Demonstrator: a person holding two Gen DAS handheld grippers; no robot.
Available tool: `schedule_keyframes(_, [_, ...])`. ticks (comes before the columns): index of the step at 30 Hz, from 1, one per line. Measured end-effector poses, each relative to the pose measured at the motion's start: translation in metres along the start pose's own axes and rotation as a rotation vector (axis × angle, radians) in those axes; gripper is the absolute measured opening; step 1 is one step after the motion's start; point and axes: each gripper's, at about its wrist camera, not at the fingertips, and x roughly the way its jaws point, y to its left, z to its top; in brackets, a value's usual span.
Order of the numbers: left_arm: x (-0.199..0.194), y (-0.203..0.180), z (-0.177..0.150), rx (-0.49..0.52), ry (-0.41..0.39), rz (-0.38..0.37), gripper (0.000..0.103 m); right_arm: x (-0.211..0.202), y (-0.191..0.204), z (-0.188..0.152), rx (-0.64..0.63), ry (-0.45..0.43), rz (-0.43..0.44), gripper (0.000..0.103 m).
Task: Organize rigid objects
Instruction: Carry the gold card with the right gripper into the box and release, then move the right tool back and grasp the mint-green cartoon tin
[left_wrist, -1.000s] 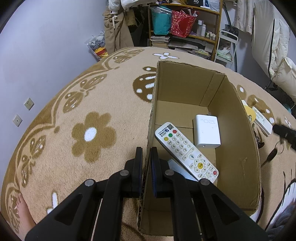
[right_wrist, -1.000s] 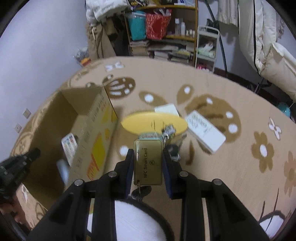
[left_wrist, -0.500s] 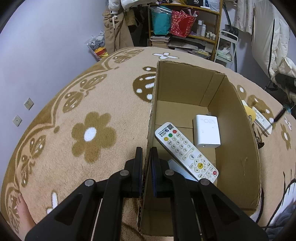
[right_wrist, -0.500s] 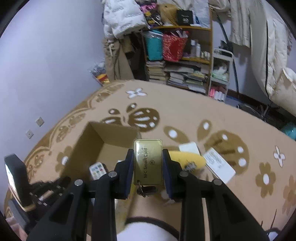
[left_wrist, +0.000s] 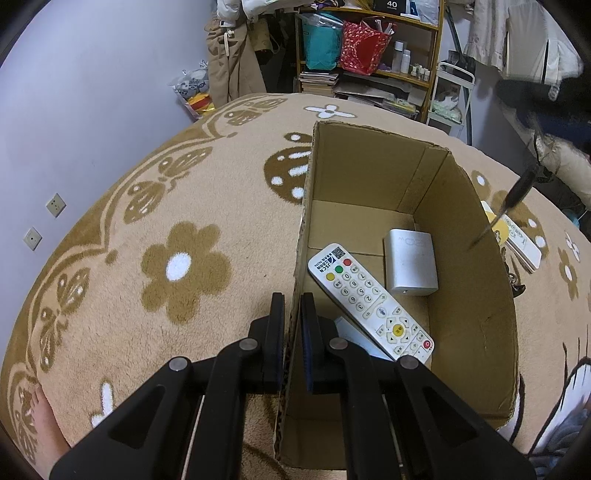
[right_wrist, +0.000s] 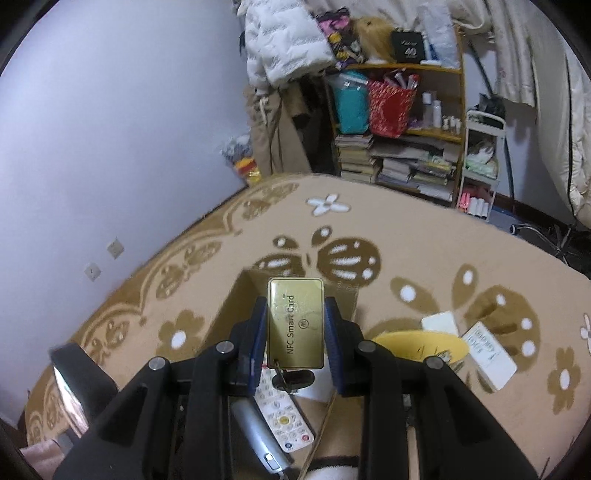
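Note:
An open cardboard box (left_wrist: 476, 295) stands on the carpet. Inside it lie a white remote control (left_wrist: 369, 301) and a silver block (left_wrist: 410, 260). My left gripper (left_wrist: 291, 306) is shut on the box's left wall. My right gripper (right_wrist: 295, 314) is shut on a gold NFC smart card (right_wrist: 295, 323) with keys hanging under it, held above the box (right_wrist: 236, 299). The remote (right_wrist: 282, 410) shows below the card in the right wrist view. The right gripper's dangling part shows blurred at the right of the left wrist view.
A yellow disc (right_wrist: 421, 345), a white pad (right_wrist: 439, 321) and a white flat box (right_wrist: 489, 354) lie on the flowered carpet (left_wrist: 147, 229) right of the box. A cluttered shelf (right_wrist: 399, 122) and wall stand at the back. A bare foot (left_wrist: 44, 417) is at lower left.
My right gripper has carried the gold card up and leftward, from over the yellow disc to above the box. My left gripper has stayed clamped on the box wall.

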Motion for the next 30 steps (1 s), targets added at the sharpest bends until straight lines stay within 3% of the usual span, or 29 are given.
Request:
schedule_keyframes(10, [0.0, 0.0, 0.0, 0.001, 0.0, -0.001, 0.007, 0.049, 0.007, -0.037, -0.034, 0.145, 0.039, 0.031])
schedule_keyframes(21, [-0.001, 0.0, 0.001, 0.001, 0.002, 0.002, 0.007, 0.033, -0.004, -0.039, -0.007, 0.112, 0.045, 0.032])
schedule_keyframes(23, [-0.001, 0.0, 0.001, 0.001, 0.002, 0.001, 0.007, 0.025, -0.007, -0.036, -0.004, 0.09, 0.038, 0.037])
schedule_keyframes(25, [-0.001, 0.0, 0.001, 0.001, 0.002, 0.001, 0.007, 0.015, -0.013, -0.033, -0.002, 0.057, 0.01, 0.059])
schedule_keyframes(27, [-0.001, 0.0, 0.001, 0.001, 0.003, 0.002, 0.007, 0.004, -0.019, -0.028, -0.009, 0.016, -0.045, 0.069])
schedule_keyframes(30, [-0.001, 0.0, 0.001, 0.002, 0.003, 0.002, 0.007, -0.011, -0.03, -0.023, -0.013, -0.032, -0.121, 0.079])
